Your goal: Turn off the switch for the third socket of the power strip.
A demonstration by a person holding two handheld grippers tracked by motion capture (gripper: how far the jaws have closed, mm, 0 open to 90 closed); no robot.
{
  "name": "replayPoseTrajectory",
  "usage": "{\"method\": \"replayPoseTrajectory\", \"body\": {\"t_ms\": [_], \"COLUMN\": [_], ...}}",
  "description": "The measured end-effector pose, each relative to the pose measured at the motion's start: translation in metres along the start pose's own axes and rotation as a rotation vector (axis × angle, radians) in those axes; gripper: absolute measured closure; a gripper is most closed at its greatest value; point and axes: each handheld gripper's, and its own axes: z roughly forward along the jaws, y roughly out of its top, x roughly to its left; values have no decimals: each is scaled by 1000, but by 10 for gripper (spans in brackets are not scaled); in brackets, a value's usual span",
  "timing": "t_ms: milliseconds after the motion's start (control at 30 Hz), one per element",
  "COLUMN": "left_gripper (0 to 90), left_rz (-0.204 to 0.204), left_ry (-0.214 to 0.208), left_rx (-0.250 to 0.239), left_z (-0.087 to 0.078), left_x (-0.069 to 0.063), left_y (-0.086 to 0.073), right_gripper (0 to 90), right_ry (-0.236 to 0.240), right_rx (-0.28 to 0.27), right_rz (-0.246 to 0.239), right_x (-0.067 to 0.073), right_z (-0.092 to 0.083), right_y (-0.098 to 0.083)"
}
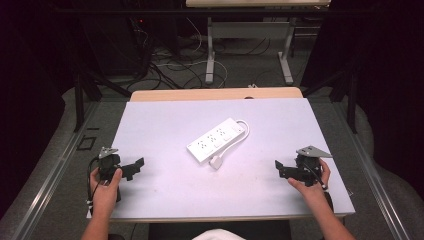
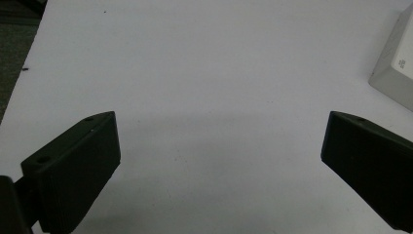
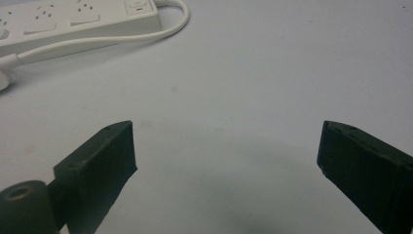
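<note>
A white power strip [image 1: 218, 139] lies diagonally at the middle of the white table [image 1: 165, 125], its cord looped along its near side and ending in a plug [image 1: 216, 162]. My left gripper [image 1: 136, 167] rests at the table's front left, held by a hand, its jaws wide apart with nothing between them. My right gripper [image 1: 279, 167] sits at the front right, also open and empty. In the left gripper view one corner of the strip [image 2: 397, 68] shows at the right edge. The right gripper view has the strip [image 3: 73, 19] and its cord [image 3: 122, 39] at the upper left.
A bare wooden strip [image 1: 215, 93] runs along the table's far edge. Beyond it, cables and the metal legs of another table [image 1: 210, 55] stand on the floor. Dark curtains close both sides. Bare tabletop surrounds the strip.
</note>
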Motion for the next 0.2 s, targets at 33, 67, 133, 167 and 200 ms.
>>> {"method": "replayPoseTrajectory", "body": {"t_ms": [33, 67, 133, 167, 200], "left_gripper": [9, 9, 9, 9, 9], "left_rz": [2, 2, 2, 1, 1], "left_ry": [0, 0, -2, -1, -1], "left_rx": [-1, -2, 2, -3, -1], "left_z": [0, 0, -1, 0, 0], "left_x": [0, 0, 0, 0, 0], "left_y": [0, 0, 0, 0, 0], "right_gripper": [64, 64, 64, 64, 64], "right_ry": [-3, -10, -6, -11, -9], "right_rx": [-1, -8, -3, -8, -6], "right_rz": [-2, -1, -1, -1, 0], "right_x": [-1, -1, -1, -1, -1], "right_z": [0, 1, 1, 1, 1], "right_y": [0, 0, 0, 0, 0]}}
